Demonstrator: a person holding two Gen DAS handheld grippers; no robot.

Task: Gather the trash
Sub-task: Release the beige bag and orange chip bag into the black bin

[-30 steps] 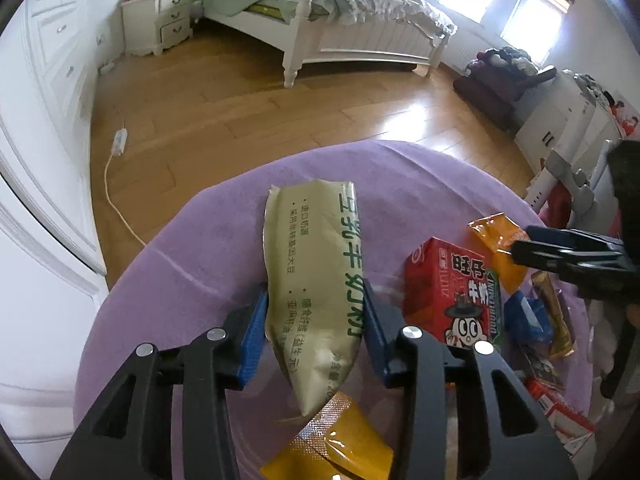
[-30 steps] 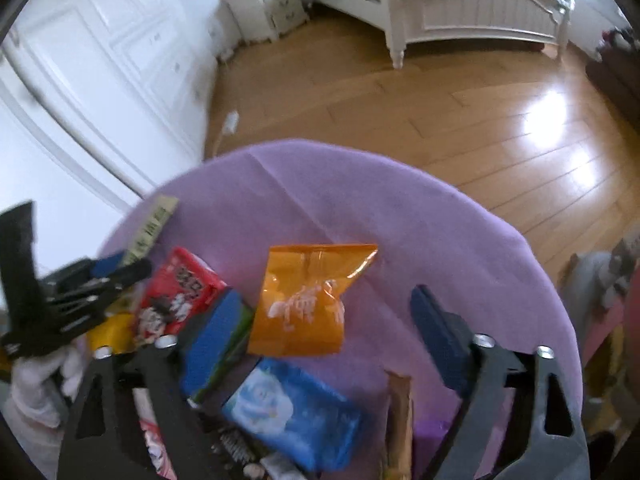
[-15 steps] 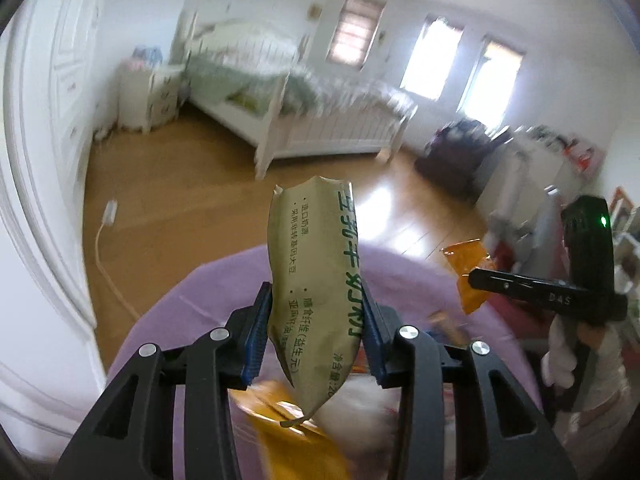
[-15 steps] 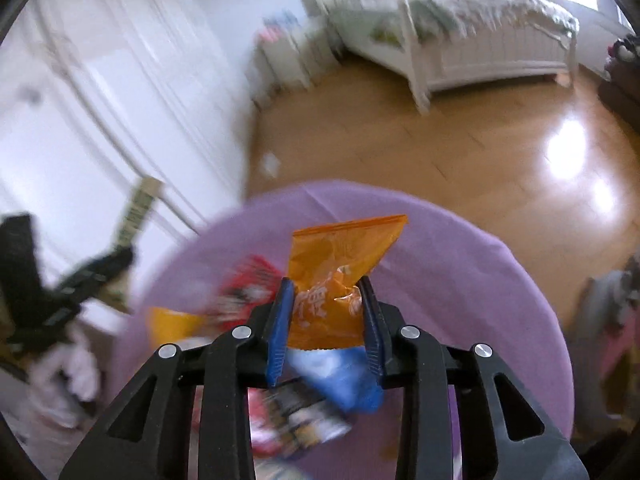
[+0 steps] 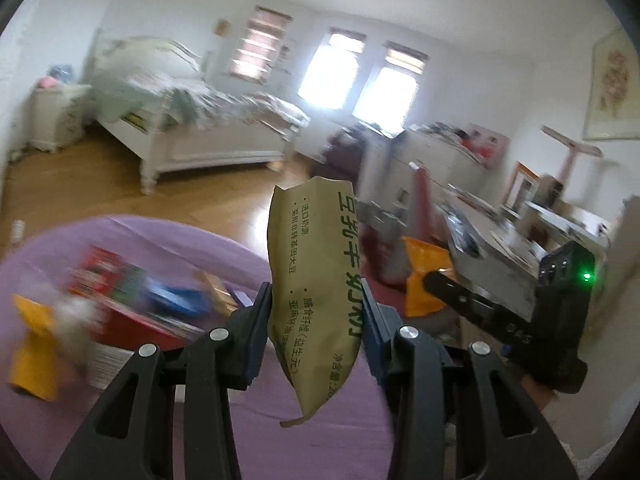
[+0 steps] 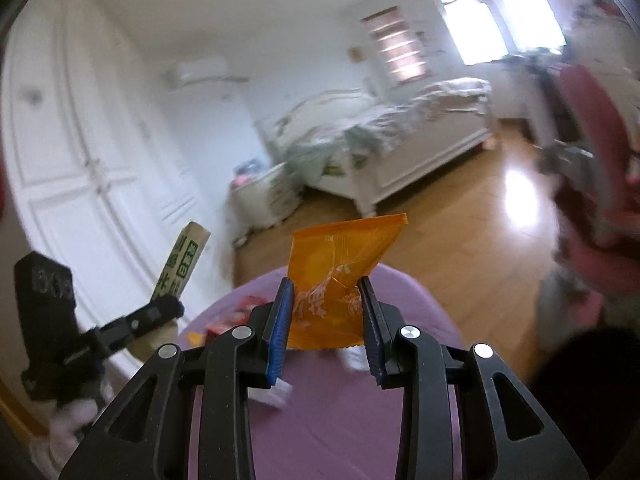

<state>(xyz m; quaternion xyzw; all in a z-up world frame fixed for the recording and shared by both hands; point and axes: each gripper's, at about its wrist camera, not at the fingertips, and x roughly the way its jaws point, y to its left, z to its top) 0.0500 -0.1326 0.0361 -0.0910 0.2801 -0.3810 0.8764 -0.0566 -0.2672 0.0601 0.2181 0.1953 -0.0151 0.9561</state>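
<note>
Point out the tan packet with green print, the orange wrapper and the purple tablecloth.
tan packet point(image 5: 316, 280), left wrist view, on its printed middle above the pads.
orange wrapper point(image 6: 336, 276), right wrist view, on its crinkled centre between the pads.
purple tablecloth point(image 5: 328, 448), left wrist view, on bare cloth below the packet's tip.

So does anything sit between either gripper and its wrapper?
No. The left gripper is shut on the tan packet and the right gripper on the orange wrapper, both lifted above the purple table. No bin is in view.
</note>
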